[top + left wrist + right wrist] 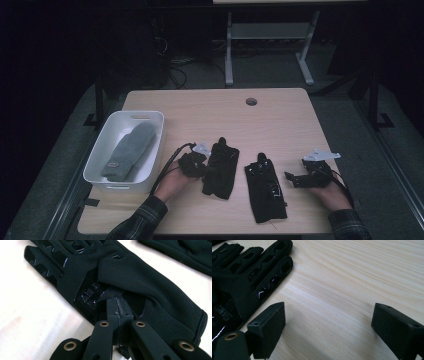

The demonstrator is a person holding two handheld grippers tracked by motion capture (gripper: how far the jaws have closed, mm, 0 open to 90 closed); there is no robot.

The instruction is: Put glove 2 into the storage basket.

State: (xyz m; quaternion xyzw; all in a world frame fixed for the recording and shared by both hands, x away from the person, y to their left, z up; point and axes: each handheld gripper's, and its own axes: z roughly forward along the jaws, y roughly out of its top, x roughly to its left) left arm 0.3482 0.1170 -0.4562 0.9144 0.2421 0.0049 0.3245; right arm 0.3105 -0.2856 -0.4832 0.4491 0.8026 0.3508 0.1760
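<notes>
black glove [140, 282] in left tongs [117, 305]

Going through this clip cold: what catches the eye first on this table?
Two black gloves lie side by side at the middle of the wooden table. The left gripper is shut on a fold of the left glove's fabric, while the right gripper rests open on bare wood beside the other glove. At the table's left edge, a white bin holds a grey mitten.
</notes>
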